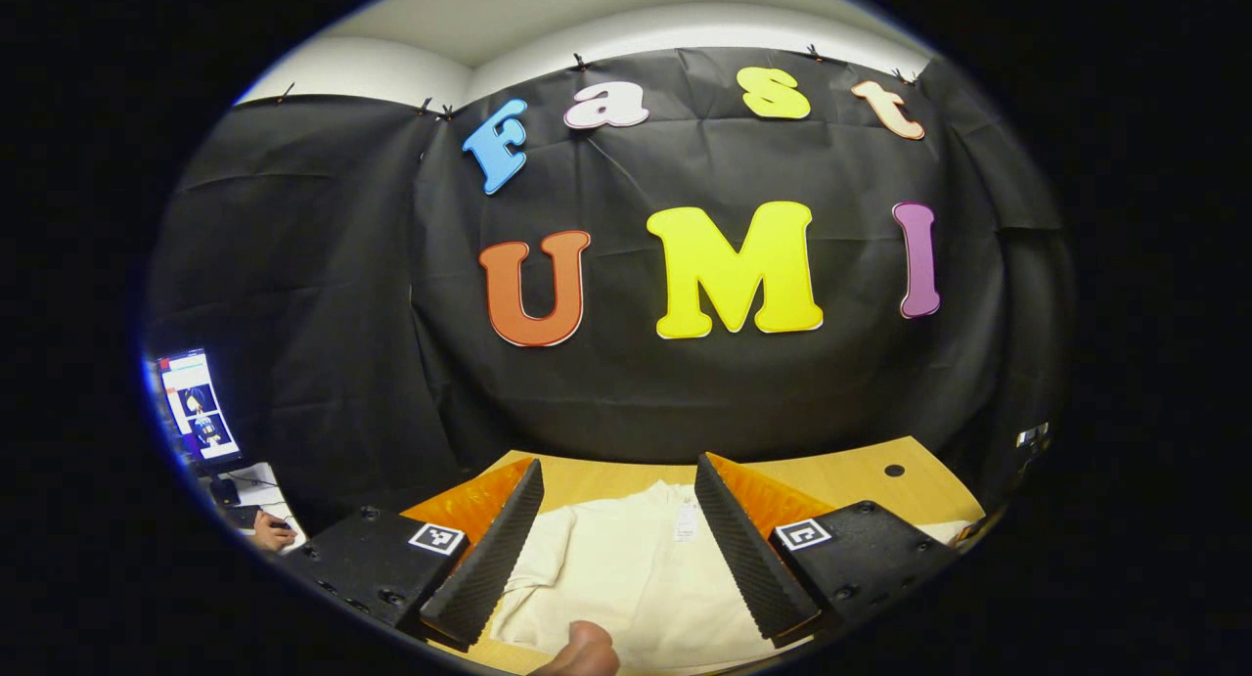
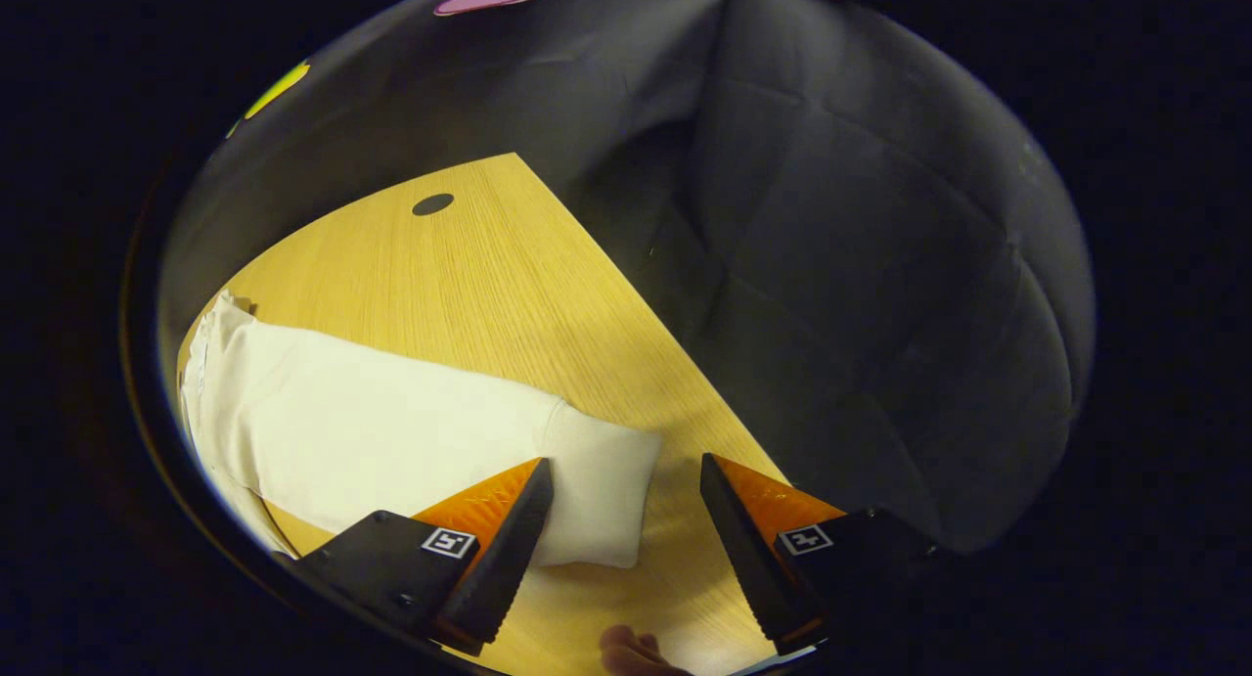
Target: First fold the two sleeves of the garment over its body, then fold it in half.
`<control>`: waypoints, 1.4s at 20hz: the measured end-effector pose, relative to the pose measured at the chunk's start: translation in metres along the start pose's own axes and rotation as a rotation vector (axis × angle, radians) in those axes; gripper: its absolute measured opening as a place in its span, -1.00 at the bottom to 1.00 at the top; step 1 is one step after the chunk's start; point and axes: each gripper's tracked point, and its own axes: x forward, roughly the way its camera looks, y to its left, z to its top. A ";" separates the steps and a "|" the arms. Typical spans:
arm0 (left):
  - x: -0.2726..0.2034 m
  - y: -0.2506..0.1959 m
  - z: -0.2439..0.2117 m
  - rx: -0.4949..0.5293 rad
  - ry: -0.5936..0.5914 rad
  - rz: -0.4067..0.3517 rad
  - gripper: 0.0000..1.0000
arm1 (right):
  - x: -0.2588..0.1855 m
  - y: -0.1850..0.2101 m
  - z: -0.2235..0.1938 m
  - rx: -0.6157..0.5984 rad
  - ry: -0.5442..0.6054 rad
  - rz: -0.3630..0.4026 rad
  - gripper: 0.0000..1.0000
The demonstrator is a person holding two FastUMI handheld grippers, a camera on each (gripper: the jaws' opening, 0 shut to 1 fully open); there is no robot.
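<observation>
On the table (image 2: 469, 265) lies the garment (image 1: 636, 578), cream, spread flat with its collar toward the far wall and a small tag near the collar. Between the fingers of my left gripper (image 1: 616, 549), which stand spread and grip nothing, I see its body and one sleeve bent at the left. My right gripper (image 2: 621, 549) is likewise spread wide, holding nothing, above the other sleeve (image 2: 391, 431), which lies straight out across the wood, its cuff (image 2: 606, 500) just beside the left finger. A dark round hole (image 2: 432, 204) sits near the table's far edge.
</observation>
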 end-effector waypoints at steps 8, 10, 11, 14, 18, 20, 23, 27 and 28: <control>0.000 -0.007 0.005 -0.002 -0.012 0.008 0.97 | 0.000 0.002 -0.010 0.148 0.204 0.033 0.87; 0.002 -0.010 0.001 -0.006 -0.002 0.005 0.98 | -0.001 0.002 -0.010 0.130 0.243 0.035 0.84; 0.002 -0.010 -0.001 -0.005 0.004 0.005 0.98 | -0.002 0.002 -0.009 0.134 0.254 0.035 0.83; -0.001 -0.005 -0.009 0.006 0.020 0.013 0.99 | -0.002 0.008 -0.007 0.128 0.268 0.043 0.79; 0.001 0.003 -0.019 0.019 0.049 0.041 0.98 | -0.001 0.013 -0.005 0.108 0.294 0.059 0.48; 0.000 0.004 -0.018 0.011 0.046 0.046 0.99 | -0.002 0.016 -0.004 0.130 0.308 0.066 0.24; -0.002 0.002 -0.017 0.003 0.032 0.037 0.99 | -0.002 0.014 -0.004 0.145 0.318 0.066 0.22; 0.000 0.000 -0.026 -0.001 0.043 0.017 0.98 | -0.001 0.017 -0.002 0.127 0.314 0.073 0.19; -0.001 0.003 -0.029 0.002 0.045 0.014 0.99 | 0.000 0.022 -0.004 0.154 0.333 0.093 0.17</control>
